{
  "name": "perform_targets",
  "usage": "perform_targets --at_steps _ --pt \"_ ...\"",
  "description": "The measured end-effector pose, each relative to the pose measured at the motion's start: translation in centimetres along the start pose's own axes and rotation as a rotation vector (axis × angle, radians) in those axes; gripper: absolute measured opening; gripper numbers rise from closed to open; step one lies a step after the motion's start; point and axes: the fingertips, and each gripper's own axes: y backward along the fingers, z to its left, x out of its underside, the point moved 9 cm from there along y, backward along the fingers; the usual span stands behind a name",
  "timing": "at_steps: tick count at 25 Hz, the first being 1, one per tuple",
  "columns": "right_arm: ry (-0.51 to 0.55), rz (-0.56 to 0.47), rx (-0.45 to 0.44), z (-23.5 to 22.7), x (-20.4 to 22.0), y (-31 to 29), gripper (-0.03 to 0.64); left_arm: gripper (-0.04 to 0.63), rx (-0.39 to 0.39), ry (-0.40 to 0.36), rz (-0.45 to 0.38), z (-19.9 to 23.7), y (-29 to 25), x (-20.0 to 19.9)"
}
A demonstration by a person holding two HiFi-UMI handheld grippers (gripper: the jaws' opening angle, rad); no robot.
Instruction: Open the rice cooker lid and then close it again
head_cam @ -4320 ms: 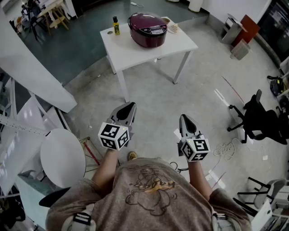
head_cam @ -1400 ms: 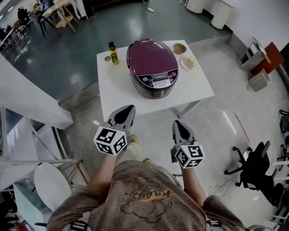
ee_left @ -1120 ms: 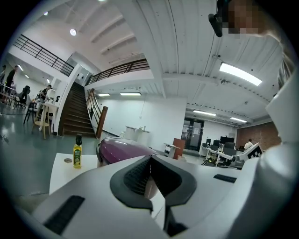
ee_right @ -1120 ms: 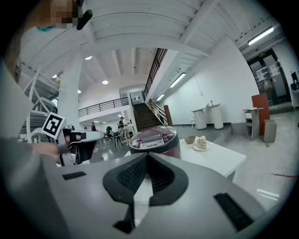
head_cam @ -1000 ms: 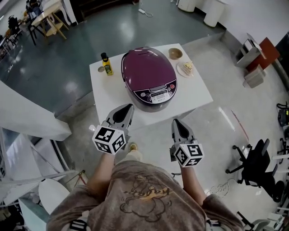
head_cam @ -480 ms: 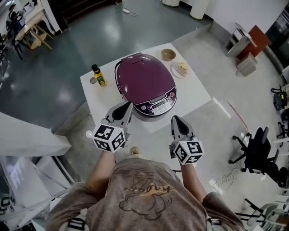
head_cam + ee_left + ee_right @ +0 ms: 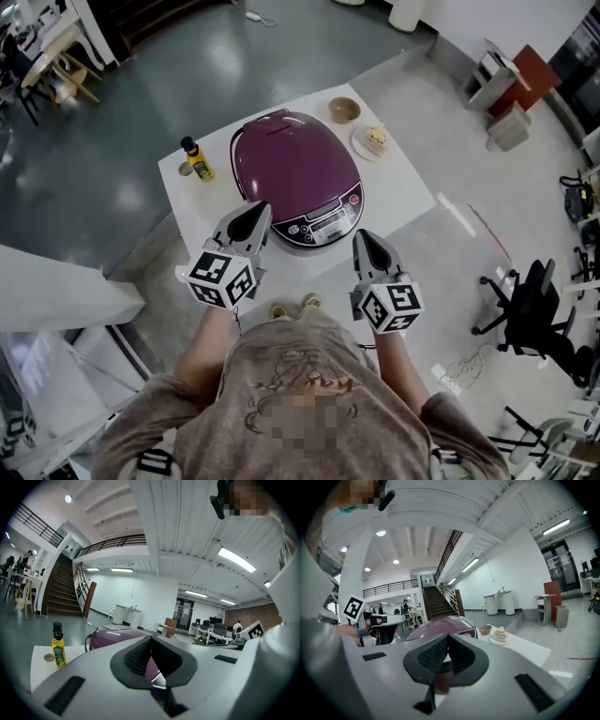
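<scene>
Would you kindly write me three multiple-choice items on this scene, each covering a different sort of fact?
1. Where does the bottle stand?
A. left of the cooker
B. on the floor
C. on top of the cooker

2. What colour is the cooker?
A. white
B. purple
C. green

3. How is the cooker?
A. shut
B. wide open
C. tipped over

Key: A, the head view shows it on the table at the cooker's left; B, its shell is purple; A, its top sits flat, with no gap.
</scene>
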Motion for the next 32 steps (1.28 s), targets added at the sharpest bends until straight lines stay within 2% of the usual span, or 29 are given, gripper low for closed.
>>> perform_targets --at_steps 13,21,26,32 --pt "0.047 0.017 -0.118 -1.1 -1.8 -4.6 0.003 0.021 -0.049 -0.036 0.005 0.1 -1.3 -0.4" --pt "0.111 0.077 -0.191 0.1 -2.7 -6.7 0.003 0.021 -0.091 -0.010 0.013 0.6 -1.2 -0.4" --pt "0.191 0.145 -0.192 0.4 -2.8 -8.0 0.003 0.021 -0.109 0.000 0.029 1.2 -1.2 0.2" --pt "0.231 0.216 -0.214 0.6 -2.5 -8.9 0.003 0.021 -0.128 0.013 0.033 1.8 -1.3 0.5"
